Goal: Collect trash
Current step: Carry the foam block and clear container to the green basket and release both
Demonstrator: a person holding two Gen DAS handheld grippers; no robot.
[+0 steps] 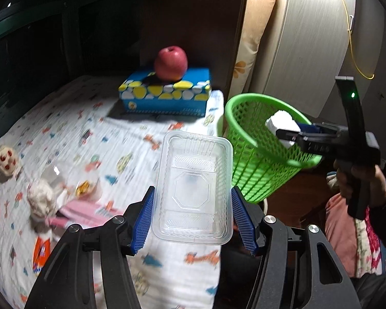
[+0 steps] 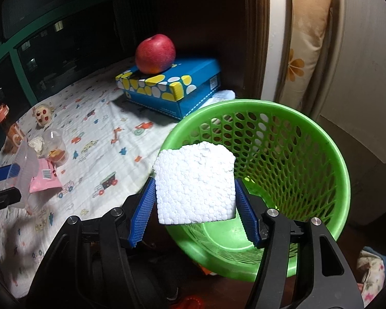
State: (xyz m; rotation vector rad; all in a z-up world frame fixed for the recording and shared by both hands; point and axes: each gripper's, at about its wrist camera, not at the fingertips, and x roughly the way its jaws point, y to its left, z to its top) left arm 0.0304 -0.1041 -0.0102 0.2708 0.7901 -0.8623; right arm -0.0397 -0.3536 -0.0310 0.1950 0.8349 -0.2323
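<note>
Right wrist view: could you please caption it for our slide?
Right tool holds a white foam block over the green mesh plastic basket beside the bed.

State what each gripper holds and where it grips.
Left gripper: clear plastic tray, jaws on its two long sides near one end. Right gripper: white foam block, jaws on its opposite side faces.

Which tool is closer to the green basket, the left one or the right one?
Right. The right tool holds the white foam piece over the green basket; the left tool, gripping the clear tray, is beside it above the bed.
</note>
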